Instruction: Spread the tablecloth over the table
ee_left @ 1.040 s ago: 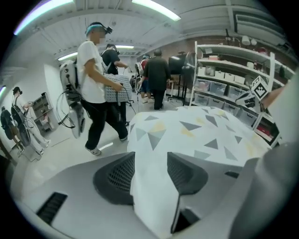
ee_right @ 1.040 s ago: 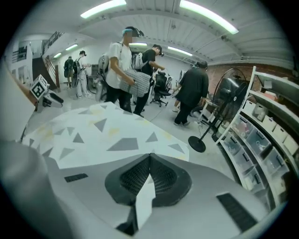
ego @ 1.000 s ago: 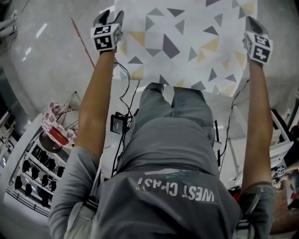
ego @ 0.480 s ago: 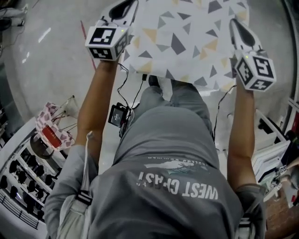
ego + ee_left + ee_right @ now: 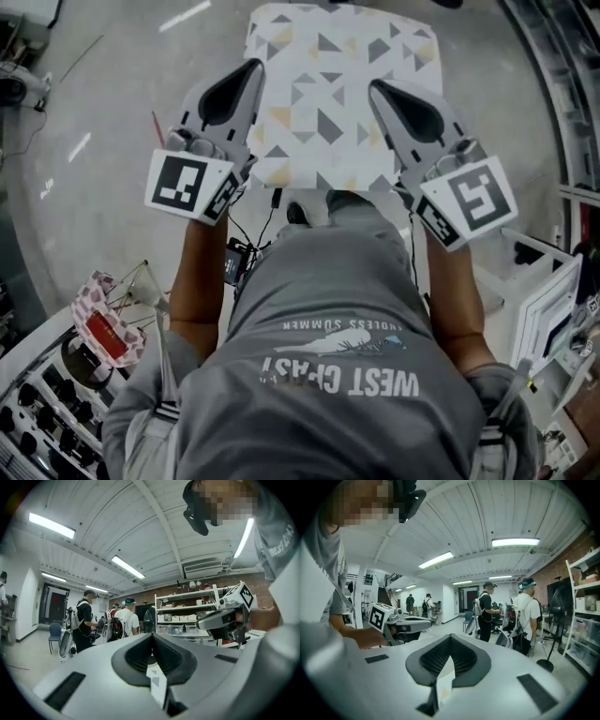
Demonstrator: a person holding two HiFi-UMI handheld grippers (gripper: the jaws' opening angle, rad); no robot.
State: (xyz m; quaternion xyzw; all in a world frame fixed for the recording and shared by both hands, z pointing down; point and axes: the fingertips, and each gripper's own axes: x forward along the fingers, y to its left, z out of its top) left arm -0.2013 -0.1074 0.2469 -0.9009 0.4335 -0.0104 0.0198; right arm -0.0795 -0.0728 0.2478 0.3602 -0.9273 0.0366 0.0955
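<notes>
Each claw's own view shows only a sliver of the cloth (image 5: 157,686) pinched between the jaws; the rest lies behind the claw's body. In the head view the left claw (image 5: 253,67) and right claw (image 5: 377,86) cover the cloth's near corners, and the cloth hides whatever is beneath it (what, there is no telling). The torso (image 5: 337,356) covers much of the floor (image 5: 84,187). The rack (image 5: 42,403) at lower left is cut by the edge. Boxes (image 5: 176,618) on the shelves (image 5: 187,606) are too small to tell.
</notes>
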